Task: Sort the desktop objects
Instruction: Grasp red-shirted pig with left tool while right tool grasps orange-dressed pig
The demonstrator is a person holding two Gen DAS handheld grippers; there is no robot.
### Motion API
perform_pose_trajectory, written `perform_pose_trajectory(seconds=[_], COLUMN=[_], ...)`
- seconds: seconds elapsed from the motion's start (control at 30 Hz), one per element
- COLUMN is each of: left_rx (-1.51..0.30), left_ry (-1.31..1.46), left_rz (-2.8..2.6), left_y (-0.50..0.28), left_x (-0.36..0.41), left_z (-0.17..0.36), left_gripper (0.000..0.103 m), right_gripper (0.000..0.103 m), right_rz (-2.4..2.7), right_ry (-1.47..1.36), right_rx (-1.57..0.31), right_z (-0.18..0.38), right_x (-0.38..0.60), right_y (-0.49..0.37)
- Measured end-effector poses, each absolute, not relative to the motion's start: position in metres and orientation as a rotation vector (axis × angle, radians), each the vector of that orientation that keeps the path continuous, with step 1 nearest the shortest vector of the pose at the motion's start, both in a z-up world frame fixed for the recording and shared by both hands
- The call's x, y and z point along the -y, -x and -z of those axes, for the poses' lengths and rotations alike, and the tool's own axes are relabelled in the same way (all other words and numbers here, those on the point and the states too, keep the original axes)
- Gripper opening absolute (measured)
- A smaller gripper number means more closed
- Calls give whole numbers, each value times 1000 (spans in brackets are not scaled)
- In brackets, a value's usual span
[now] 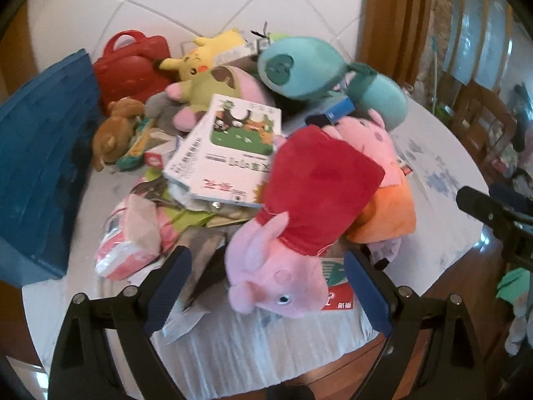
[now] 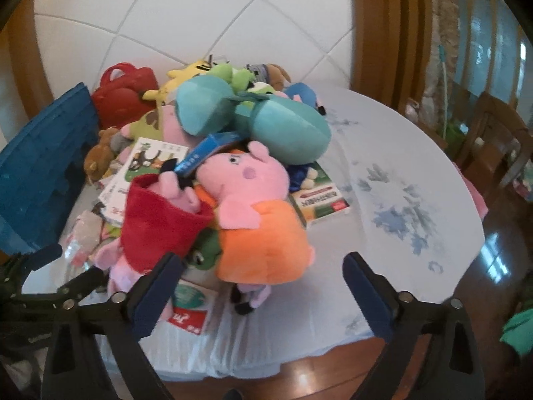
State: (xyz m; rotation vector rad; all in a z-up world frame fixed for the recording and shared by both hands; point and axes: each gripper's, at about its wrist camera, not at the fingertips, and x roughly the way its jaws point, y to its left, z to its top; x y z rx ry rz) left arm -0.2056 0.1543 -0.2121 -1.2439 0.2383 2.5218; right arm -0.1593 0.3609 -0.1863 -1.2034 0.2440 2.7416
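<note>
Left gripper (image 1: 266,286): we see it wide open, holding nothing.
Right gripper (image 2: 263,286): likewise wide, empty.
Heap: red-dressed pig plush (image 1: 299,220), orange-dressed pig plush (image 2: 260,226).

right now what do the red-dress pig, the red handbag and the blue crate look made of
Red-dress pig: soft plush, matte fuzzy nap, with a stitched dress hem.
Red handbag: probably moulded plastic or rubber, with a smooth surface, raised bumps and stiff handles.
Blue crate: looks like rigid plastic, with a ribbed wall and dull sheen.
</note>
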Motion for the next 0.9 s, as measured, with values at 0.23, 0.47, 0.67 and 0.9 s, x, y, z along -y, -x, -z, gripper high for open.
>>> perform_pose_trajectory(seconds=[0.23,0.47,0.67,0.9], left_rx=[-259,-292,-225,-153], left_ry=[1286,1284,1279,1287], left_rz=[-2501,-2628,-2671,-2658], left_y=[220,237,257,278], left_x=[-184,-203,-196,-193], left_z=[236,266,274,281], left_gripper=[94,94,94,94], right_gripper=[90,90,90,101], right_rz=[-2732,-2807,-2869,-2918], right_ry=[1255,1289,1320,1372], right_rx=[-245,-179,-158,-154], right_z=[206,229,251,270], right_x=[-387,-407,-407,-397], right_y=[174,203,237,276])
